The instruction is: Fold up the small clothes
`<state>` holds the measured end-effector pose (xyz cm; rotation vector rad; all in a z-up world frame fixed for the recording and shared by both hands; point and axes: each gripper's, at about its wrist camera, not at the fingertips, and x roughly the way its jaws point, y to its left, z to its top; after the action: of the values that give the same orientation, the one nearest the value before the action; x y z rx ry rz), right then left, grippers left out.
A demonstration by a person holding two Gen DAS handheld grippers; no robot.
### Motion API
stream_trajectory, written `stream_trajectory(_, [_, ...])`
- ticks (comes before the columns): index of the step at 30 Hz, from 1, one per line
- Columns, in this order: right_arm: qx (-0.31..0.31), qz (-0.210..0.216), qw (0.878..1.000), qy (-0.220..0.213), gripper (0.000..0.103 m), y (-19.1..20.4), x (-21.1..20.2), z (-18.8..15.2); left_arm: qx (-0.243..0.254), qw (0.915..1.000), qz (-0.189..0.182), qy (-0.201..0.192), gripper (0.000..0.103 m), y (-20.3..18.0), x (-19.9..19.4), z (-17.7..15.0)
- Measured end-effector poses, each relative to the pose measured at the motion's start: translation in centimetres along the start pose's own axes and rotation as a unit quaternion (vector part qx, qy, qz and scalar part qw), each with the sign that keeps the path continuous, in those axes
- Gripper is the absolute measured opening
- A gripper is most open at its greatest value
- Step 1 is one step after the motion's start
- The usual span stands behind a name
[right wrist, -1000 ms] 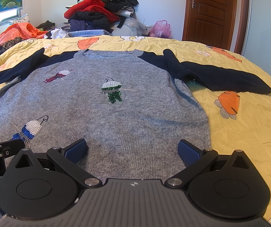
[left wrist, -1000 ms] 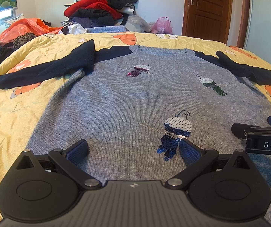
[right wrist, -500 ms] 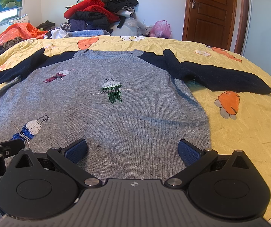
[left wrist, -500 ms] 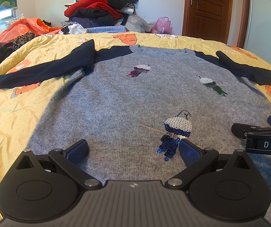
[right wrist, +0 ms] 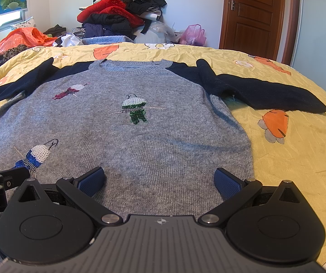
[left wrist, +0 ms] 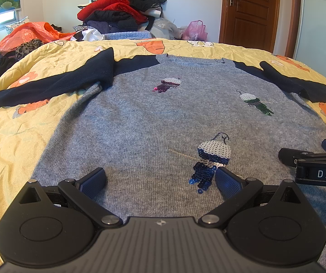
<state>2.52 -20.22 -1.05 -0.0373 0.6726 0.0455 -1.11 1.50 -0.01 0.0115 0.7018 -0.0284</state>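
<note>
A grey knit sweater [left wrist: 158,122] with dark navy sleeves and sequinned birds lies flat, front up, on a yellow bedspread [left wrist: 15,136]; its sleeves are spread to both sides. My left gripper [left wrist: 160,180] hovers open over the hem on the sweater's left half, nothing between its blue pads. My right gripper [right wrist: 159,180] stands open over the hem on the right half [right wrist: 163,145], also holding nothing. Each gripper shows at the edge of the other's view: the right gripper [left wrist: 308,163] and the left gripper [right wrist: 1,179].
A heap of red, black and purple clothes [left wrist: 122,11] is piled beyond the far edge of the bed. Orange bags [left wrist: 28,34] lie at the far left, a pink bag [left wrist: 194,30] beside a brown door [left wrist: 251,11].
</note>
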Motion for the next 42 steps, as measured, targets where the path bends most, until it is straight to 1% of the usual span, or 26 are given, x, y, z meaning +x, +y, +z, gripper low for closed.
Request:
stream_trajectory(7, [0.000, 0.001, 1.000, 0.000, 0.103, 0.1, 0.0, 0.0, 0.000, 1.0000, 0.000, 0.000, 0.103, 0.0, 0.0, 0.0])
stream_trajectory(9, [0.000, 0.009, 1.000, 0.000, 0.103, 0.0, -0.1, 0.0, 0.000, 1.0000, 0.000, 0.000, 0.103, 0.0, 0.0, 0.0])
stream_trajectory(11, [0.001, 0.030, 1.000, 0.000, 0.103, -0.6, -0.2, 0.2, 0.000, 1.0000, 0.000, 0.000, 0.103, 0.0, 0.0, 0.0])
stream_trajectory(13, [0.013, 0.066, 0.998, -0.004, 0.103, -2.0, -0.7, 0.9, 0.000, 1.0000, 0.000, 0.000, 0.103, 0.0, 0.0, 0.0])
stream_trajectory(16, [0.066, 0.105, 0.992, -0.037, 0.103, -5.8, -1.7, 2.7, 0.000, 1.0000, 0.000, 0.000, 0.103, 0.0, 0.0, 0.0])
stream_trajectory(18, [0.116, 0.120, 0.984, -0.065, 0.103, -9.2, -2.0, 4.2, 0.000, 1.0000, 0.000, 0.000, 0.103, 0.0, 0.0, 0.0])
stream_trajectory(19, [0.145, 0.118, 0.979, -0.076, 0.103, -11.2, -1.7, 4.9, 0.000, 1.0000, 0.000, 0.000, 0.103, 0.0, 0.0, 0.0])
stream_trajectory(21, [0.207, 0.101, 0.969, -0.090, 0.103, -15.1, -1.1, 6.2, 0.000, 1.0000, 0.000, 0.000, 0.103, 0.0, 0.0, 0.0])
stream_trajectory(24, [0.287, 0.074, 0.949, -0.109, 0.102, -21.0, 0.5, 7.5, 0.000, 1.0000, 0.000, 0.000, 0.103, 0.0, 0.0, 0.0])
stream_trajectory(26, [0.327, 0.055, 0.937, -0.111, 0.102, -24.5, 1.8, 8.0, 0.000, 1.0000, 0.000, 0.000, 0.103, -0.1, 0.0, 0.0])
stream_trajectory(28, [0.362, 0.028, 0.926, -0.102, 0.100, -27.7, 3.6, 8.3, 0.000, 1.0000, 0.000, 0.000, 0.103, -0.1, 0.0, 0.0])
stream_trajectory(30, [0.409, 0.015, 0.908, -0.089, 0.098, -30.7, 5.4, 8.1, 0.000, 1.0000, 0.000, 0.000, 0.103, -0.1, 0.0, 0.0])
stream_trajectory(32, [0.466, 0.014, 0.881, -0.083, 0.092, -33.0, 7.1, 7.4, 0.000, 1.0000, 0.000, 0.000, 0.103, -0.1, 0.0, 0.0])
stream_trajectory(34, [0.513, 0.017, 0.855, -0.076, 0.090, -35.0, 8.6, 6.8, 0.000, 1.0000, 0.000, 0.000, 0.103, -0.1, 0.0, 0.0])
stream_trajectory(35, [0.526, 0.017, 0.847, -0.074, 0.089, -35.4, 9.3, 6.7, 0.000, 1.0000, 0.000, 0.000, 0.103, -0.1, 0.0, 0.0])
stream_trajectory(36, [0.532, 0.020, 0.843, -0.077, 0.088, -36.1, 9.6, 6.5, 0.000, 1.0000, 0.000, 0.000, 0.103, -0.1, 0.0, 0.0])
stream_trajectory(37, [0.530, 0.020, 0.844, -0.083, 0.086, -36.3, 9.9, 6.5, 0.000, 1.0000, 0.001, 0.000, 0.103, -0.1, 0.0, 0.0])
stream_trajectory(39, [0.520, 0.010, 0.850, -0.088, 0.082, -36.3, 10.8, 6.7, 0.000, 1.0000, 0.000, 0.000, 0.103, -0.1, 0.0, 0.0])
stream_trajectory(40, [0.512, 0.003, 0.854, -0.089, 0.076, -36.3, 11.2, 6.8, 0.000, 1.0000, 0.000, 0.000, 0.103, -0.1, 0.0, 0.0])
stream_trajectory(41, [0.503, -0.005, 0.860, -0.090, 0.066, -36.6, 11.4, 7.1, 0.000, 1.0000, 0.000, 0.000, 0.103, 0.0, 0.0, 0.0])
stream_trajectory(42, [0.492, -0.016, 0.866, -0.086, 0.060, -36.6, 11.8, 7.3, 0.000, 1.0000, 0.000, 0.000, 0.103, -0.1, 0.0, 0.0])
